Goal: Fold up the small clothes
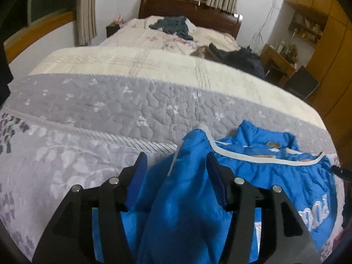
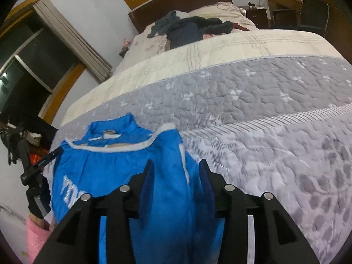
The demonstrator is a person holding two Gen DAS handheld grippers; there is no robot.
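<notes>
Left fingers [image 1: 144, 171] spread apart, blue pads either side of a raised fold of the jacket [image 1: 275, 176], fabric bunched in the gap; cannot tell whether pressed or merely straddled. Right fingers [image 2: 149, 176] likewise apart, with a ridge of the same blue cloth rising between the pads; grip again impossible to judge. Jacket [image 2: 114, 169] spread near the foot edge of the bed [image 1: 99, 101], on the grey quilt [image 2: 264, 114], collar toward the headboard, white piping curving across below the collar, white lettering on the chest, partly hidden. Left gripper [image 1: 176, 165] at the jacket's one side, right gripper [image 2: 176, 169] at the other, both near the hem end. In the right view, the other gripper's black body at the far left edge, beside a pink sleeve [image 2: 36, 233]. Beyond the quilt, a cream blanket [image 1: 132, 63] across the middle of the bed, then a pale flowered sheet. Dark clothes [image 1: 173, 26] heaped near the headboard [image 1: 187, 6], more dark cloth at the bed's right edge in the left view. Curtains [image 1: 87, 11] and windows behind, wooden cupboards [image 1: 325, 33] off to the right, slightly blurred.
</notes>
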